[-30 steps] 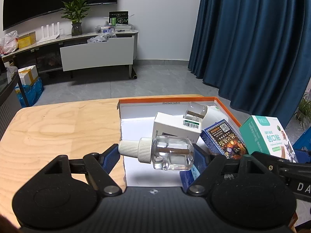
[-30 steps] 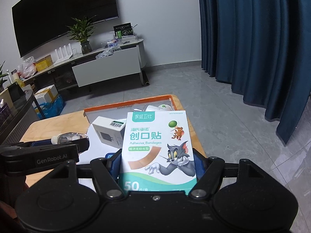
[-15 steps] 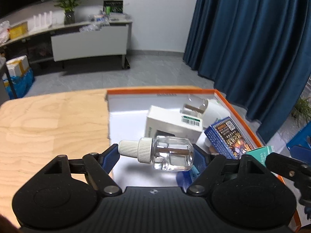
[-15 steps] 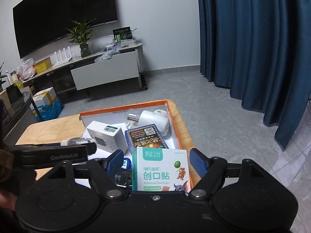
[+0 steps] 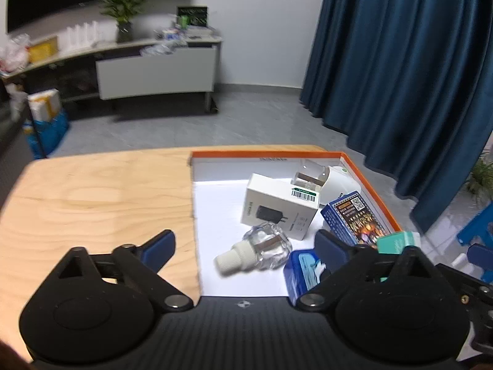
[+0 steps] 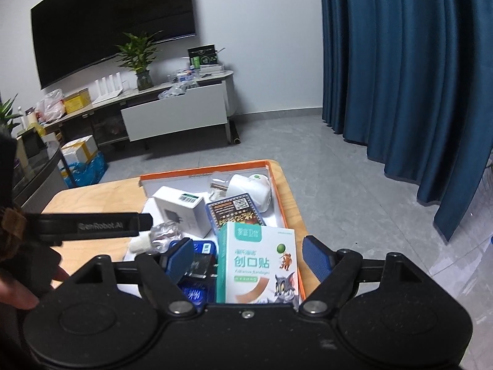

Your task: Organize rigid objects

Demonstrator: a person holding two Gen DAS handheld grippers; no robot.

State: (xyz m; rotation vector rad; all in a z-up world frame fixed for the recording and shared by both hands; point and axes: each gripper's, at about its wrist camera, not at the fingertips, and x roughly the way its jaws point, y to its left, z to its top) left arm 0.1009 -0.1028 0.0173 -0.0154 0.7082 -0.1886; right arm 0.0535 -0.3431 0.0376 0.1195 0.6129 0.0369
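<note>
An orange-rimmed tray (image 5: 268,154) with a white floor sits on the wooden table. A clear bottle with a white ribbed cap (image 5: 255,251) lies on its side on the tray floor. My left gripper (image 5: 244,236) hovers over it with jaws opening wide, and the pads are clear of the bottle. In the right wrist view the teal bandage box (image 6: 258,262) rests in the tray's (image 6: 203,169) near right corner. My right gripper (image 6: 248,246) straddles it, jaws opening, with gaps on both sides. The bottle (image 6: 157,237) shows below the left gripper's arm (image 6: 92,225).
The tray also holds a white charger box (image 5: 280,206), a white plug-in device (image 5: 339,182), a dark card box (image 5: 354,215) and a blue pack (image 5: 302,268). Bare table (image 5: 92,200) lies left of the tray. The table's right edge runs just past the tray. A hand (image 6: 18,293) holds the left gripper.
The left jaws have spread and the bottle has dropped from them onto the tray floor. The right jaws have widened off the bandage box, which now rests lower in the tray.
</note>
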